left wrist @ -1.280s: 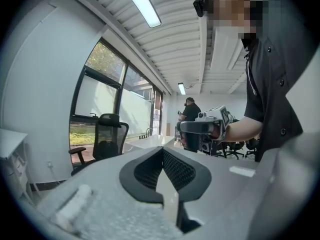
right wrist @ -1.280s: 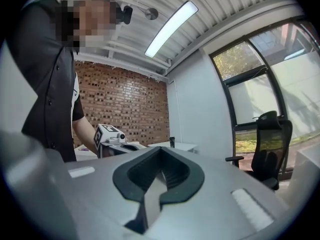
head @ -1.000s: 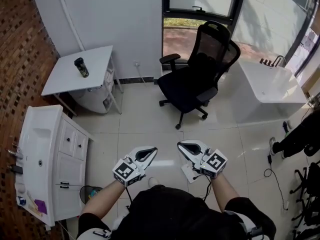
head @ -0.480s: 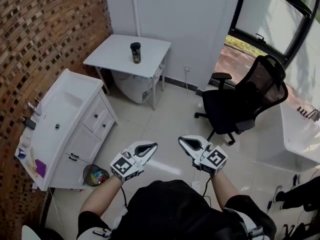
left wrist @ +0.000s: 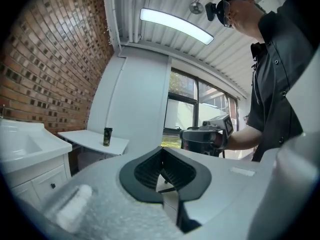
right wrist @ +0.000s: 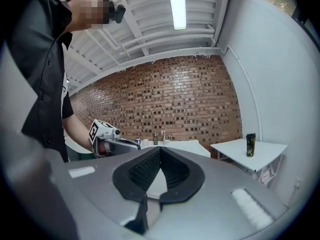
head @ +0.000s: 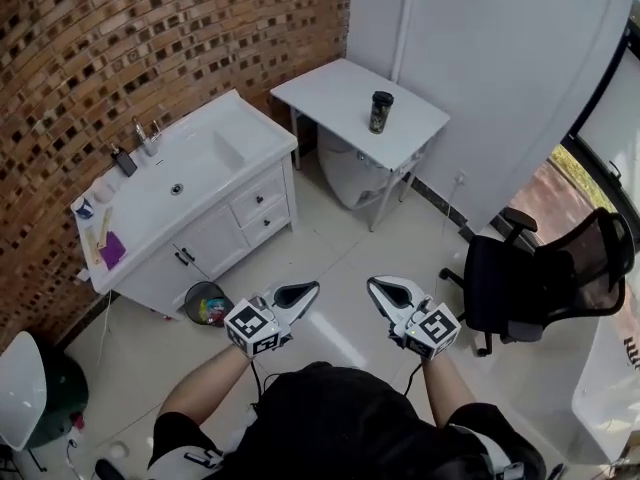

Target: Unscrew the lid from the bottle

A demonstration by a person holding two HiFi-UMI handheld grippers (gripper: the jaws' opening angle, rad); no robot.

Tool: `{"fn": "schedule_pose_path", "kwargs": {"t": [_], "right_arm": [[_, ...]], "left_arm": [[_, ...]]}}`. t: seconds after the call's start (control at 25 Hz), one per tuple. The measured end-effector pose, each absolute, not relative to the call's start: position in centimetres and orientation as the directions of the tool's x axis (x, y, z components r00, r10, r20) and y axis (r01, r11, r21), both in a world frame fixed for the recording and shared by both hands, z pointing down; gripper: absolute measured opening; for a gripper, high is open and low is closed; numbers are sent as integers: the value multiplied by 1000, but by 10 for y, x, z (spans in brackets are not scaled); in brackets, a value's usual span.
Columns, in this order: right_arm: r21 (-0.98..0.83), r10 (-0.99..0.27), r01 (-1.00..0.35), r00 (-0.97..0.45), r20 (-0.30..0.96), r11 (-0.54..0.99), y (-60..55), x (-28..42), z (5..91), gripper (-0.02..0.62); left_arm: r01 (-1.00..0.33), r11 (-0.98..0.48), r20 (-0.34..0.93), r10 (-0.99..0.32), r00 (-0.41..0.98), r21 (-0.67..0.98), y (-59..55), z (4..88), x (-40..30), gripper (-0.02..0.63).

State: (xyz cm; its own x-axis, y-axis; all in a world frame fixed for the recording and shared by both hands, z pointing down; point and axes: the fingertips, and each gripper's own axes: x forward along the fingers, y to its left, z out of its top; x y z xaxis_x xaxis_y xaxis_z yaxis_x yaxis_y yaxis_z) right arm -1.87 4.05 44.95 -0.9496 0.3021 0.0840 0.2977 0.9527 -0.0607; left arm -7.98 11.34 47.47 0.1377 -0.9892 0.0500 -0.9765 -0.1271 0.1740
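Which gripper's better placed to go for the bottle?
Right, slightly. In the head view the bottle on the table lines up above the right gripper; the left gripper sits further aside. Both far off, jaws shut, empty.

A dark bottle [head: 380, 112] with its black lid [head: 382, 96] on stands upright on the white table [head: 345, 94].

A white sink cabinet [head: 225, 230] lines the brick wall [head: 150, 48], black office chair [head: 545, 288] well apart.
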Motion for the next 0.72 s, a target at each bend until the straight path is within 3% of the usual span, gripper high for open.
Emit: {"fn": "schedule_pose_path", "kwargs": {"t": [0.28,0.4,0.72], "right_arm": [[-35,397,395,-912,106,918,32,-28,453,6],[-41,400,398,-911,102,916,25,-22,450,6],[-84,281,276,-959,46,957,-23,6,453,6]], "left_arm": [[-992,29,57,-998,-22,120,120,471,-89,3],[-991,27,72,-997,-17,134,106,481,-74,3],[-996,-2,58,-998,7,88,49,479,-44,3]]}}
